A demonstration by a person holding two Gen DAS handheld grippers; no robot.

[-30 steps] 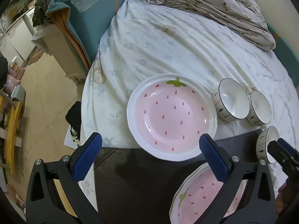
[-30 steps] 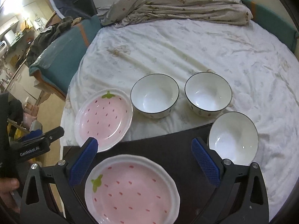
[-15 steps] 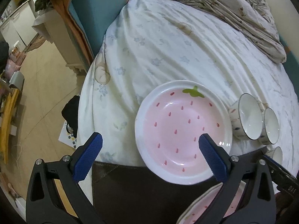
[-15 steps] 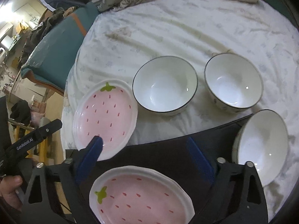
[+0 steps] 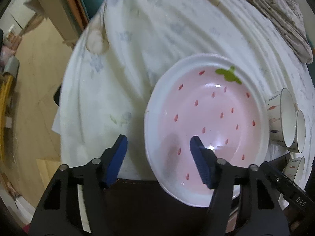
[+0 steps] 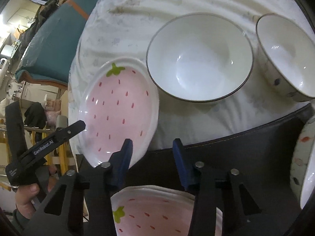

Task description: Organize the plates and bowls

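Now our left gripper [image 5: 157, 149] straddles the near-left rim of the plate [image 5: 206, 122], jaws part open, gripping nothing. Our right gripper [image 6: 151, 153] hangs part open and empty just right of that plate.

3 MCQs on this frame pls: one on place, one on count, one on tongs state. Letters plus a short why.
1. Where does the far strawberry plate lie?
A. on the white bedsheet
B. inside a bowl
C. on the floor

2. How many strawberry plates show in the right wrist view?
A. one
B. two
C. four

3. How do the left tongs stand?
A. shut on a bowl
B. open, straddling the plate's near rim
C. shut, empty

Answers:
1 A, sheet surrounds it.
2 B, the far one plus the near plate.
3 B, one pad over the plate, one outside.
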